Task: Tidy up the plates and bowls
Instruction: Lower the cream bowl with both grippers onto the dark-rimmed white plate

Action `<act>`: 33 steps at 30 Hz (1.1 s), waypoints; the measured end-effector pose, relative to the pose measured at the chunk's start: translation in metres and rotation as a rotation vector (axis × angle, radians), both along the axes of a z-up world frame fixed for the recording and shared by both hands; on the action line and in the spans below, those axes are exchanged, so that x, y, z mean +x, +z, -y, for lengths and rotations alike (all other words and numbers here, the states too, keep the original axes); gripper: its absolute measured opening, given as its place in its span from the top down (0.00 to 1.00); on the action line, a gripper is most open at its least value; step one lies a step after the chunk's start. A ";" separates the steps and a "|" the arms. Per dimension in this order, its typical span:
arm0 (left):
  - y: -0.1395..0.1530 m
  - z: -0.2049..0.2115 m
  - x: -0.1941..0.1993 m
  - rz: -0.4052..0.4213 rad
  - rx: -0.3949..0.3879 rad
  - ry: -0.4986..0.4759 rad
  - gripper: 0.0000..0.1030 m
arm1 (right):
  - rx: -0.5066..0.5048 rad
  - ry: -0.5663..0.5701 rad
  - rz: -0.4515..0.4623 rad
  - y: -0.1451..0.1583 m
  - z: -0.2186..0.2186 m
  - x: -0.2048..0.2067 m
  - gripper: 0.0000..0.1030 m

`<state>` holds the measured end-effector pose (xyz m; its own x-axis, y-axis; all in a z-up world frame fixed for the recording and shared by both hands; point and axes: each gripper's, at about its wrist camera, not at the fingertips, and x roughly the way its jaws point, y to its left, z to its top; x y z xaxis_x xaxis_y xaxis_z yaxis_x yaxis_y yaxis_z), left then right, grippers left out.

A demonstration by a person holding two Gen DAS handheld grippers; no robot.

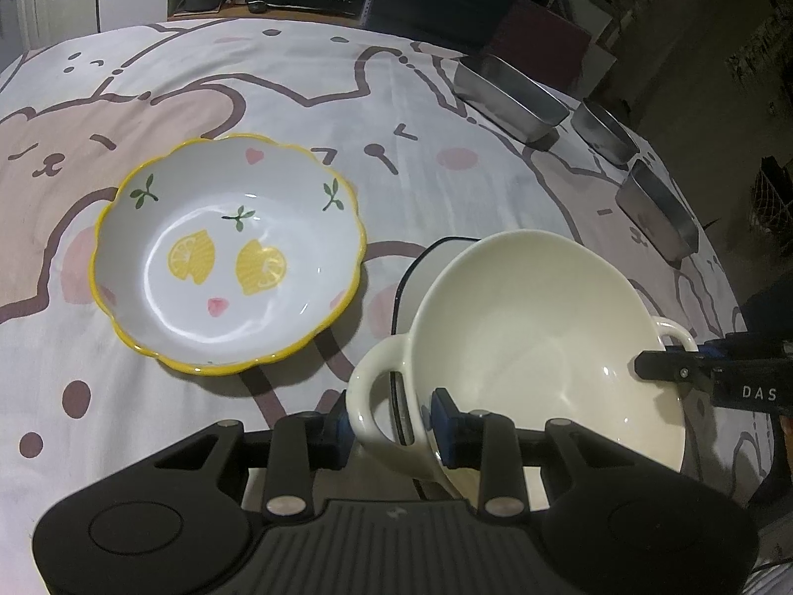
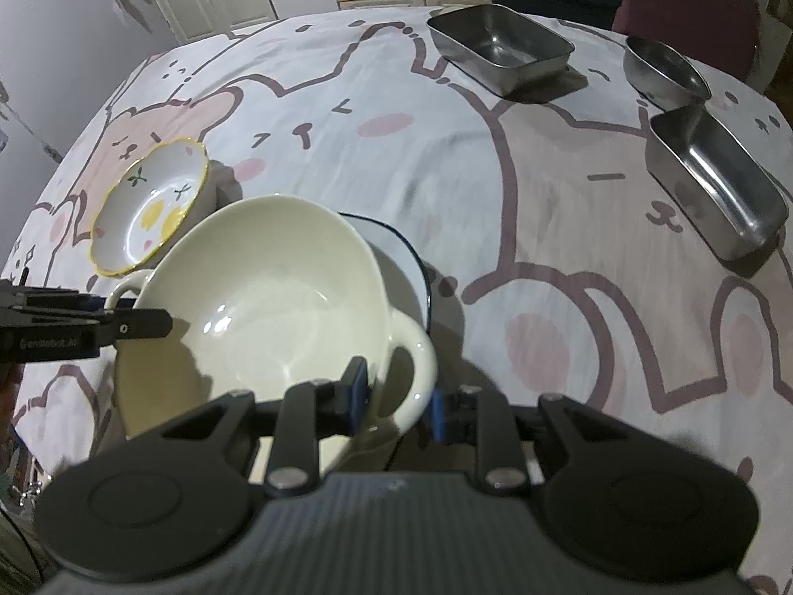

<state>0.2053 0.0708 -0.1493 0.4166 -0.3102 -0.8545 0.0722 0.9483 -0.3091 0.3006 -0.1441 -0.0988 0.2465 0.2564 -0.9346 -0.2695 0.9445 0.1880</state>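
1. Now the cream bowl (image 1: 540, 347) hangs tilted over a dark-rimmed plate (image 2: 406, 267); the left gripper (image 1: 391, 421) and right gripper (image 2: 396, 396) each clamp one handle.
2. Uneven lowering could make it slip and knock the plate.

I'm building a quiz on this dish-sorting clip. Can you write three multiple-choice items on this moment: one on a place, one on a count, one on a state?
1. What lies under the cream two-handled bowl?
A. a dark-rimmed white plate
B. a metal tray
C. the lemon bowl

2. How many metal containers are on the table?
A. one
B. three
C. five

3. How is the cream bowl held?
A. by one hand-held gripper
B. by none
C. by both, one per handle

Answers:
1 A: the dark-rimmed plate shows beneath it.
2 B: two rectangular trays and a round bowl.
3 C: the left hand-held gripper and right hand-held gripper each clamp a handle.
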 end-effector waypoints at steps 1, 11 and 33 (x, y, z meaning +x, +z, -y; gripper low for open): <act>0.000 0.000 0.000 -0.001 0.000 0.000 0.67 | 0.003 -0.005 0.001 0.000 0.000 0.000 0.71; 0.003 0.004 0.002 -0.007 0.018 -0.016 0.69 | 0.043 -0.031 -0.002 -0.007 0.009 -0.004 0.71; 0.005 0.004 0.003 -0.022 0.015 -0.015 0.69 | 0.118 -0.043 0.019 -0.016 0.020 -0.002 0.73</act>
<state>0.2083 0.0664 -0.1439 0.3931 -0.3037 -0.8679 0.0797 0.9516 -0.2969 0.2988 -0.1638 -0.1153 0.2766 0.3530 -0.8938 -0.2337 0.9269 0.2937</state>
